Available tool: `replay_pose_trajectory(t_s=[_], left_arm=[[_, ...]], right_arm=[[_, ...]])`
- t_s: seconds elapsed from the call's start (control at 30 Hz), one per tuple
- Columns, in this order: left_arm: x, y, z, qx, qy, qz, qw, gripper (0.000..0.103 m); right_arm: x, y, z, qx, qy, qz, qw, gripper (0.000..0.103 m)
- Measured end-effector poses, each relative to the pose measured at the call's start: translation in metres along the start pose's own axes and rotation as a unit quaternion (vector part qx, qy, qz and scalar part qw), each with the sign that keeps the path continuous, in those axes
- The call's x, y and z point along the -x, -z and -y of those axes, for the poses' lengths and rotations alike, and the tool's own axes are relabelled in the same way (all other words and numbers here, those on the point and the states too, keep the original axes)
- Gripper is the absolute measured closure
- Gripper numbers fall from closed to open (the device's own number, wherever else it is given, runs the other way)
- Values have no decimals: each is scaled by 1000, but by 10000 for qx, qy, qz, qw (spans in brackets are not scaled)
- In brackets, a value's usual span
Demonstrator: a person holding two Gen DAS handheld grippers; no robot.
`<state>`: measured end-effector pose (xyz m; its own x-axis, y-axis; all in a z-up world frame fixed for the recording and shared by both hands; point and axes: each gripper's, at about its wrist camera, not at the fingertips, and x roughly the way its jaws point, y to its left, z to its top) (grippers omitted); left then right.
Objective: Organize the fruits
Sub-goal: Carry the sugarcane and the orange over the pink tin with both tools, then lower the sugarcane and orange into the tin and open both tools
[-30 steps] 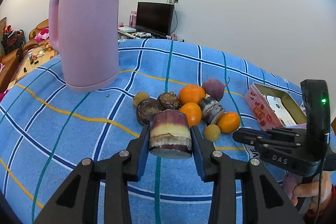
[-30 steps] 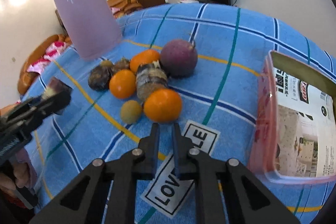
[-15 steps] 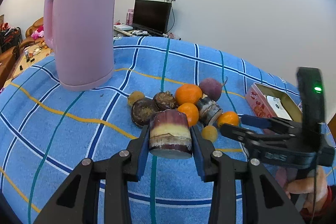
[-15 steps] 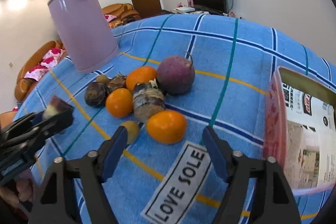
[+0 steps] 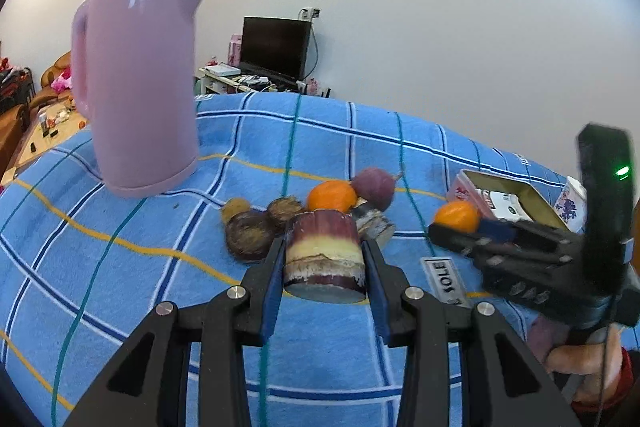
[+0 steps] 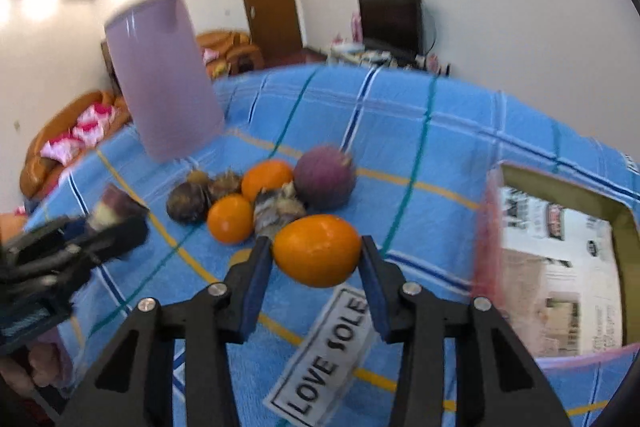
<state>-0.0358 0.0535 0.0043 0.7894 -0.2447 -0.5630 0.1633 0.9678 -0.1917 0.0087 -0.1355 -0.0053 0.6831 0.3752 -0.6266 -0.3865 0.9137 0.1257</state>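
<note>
Left gripper [image 5: 323, 263] clamps the cane piece [image 5: 322, 253] above the cloth [image 5: 120, 267]. Right gripper [image 6: 316, 259] is closing on an orange [image 6: 317, 250] beside the fruit pile; a shallow bite risks slippage.

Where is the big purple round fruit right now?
In the right wrist view the purple fruit sits at the far right end of the fruit pile on the blue blanket, touching an orange.

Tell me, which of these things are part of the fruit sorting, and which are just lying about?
Part of the job:
- cane piece, gripped in the left tongs
- orange, between the closing right tongs
- fruit pile
- box, open, possibly where the fruit goes

Just lying about:
- kettle
- cloth label
- monitor
</note>
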Motion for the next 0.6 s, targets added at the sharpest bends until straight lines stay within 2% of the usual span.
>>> replay_pose_trajectory(t_s=[0.17,0.23,0.4,0.5,0.6], left_arm=[[-6,-14,43,-453,110,170,9988,64],[-13,-18,61,-625,148,208,9977,64],[-43,-29,116,-795,578,104,9951,64],[-61,-33,148,-883,789,16,9930,64],[-83,-34,184,-1072,900,-85,9901,64]], right_arm=[[51,-4,35,-193,529,726,9958,56],[66,-1,55,-293,759,841,9931,56],[90,20,123,-803,1413,854,9830,56],[98,25,150,-1064,1553,815,9787,56],[101,28,162,-1070,1659,734,9776,56]])
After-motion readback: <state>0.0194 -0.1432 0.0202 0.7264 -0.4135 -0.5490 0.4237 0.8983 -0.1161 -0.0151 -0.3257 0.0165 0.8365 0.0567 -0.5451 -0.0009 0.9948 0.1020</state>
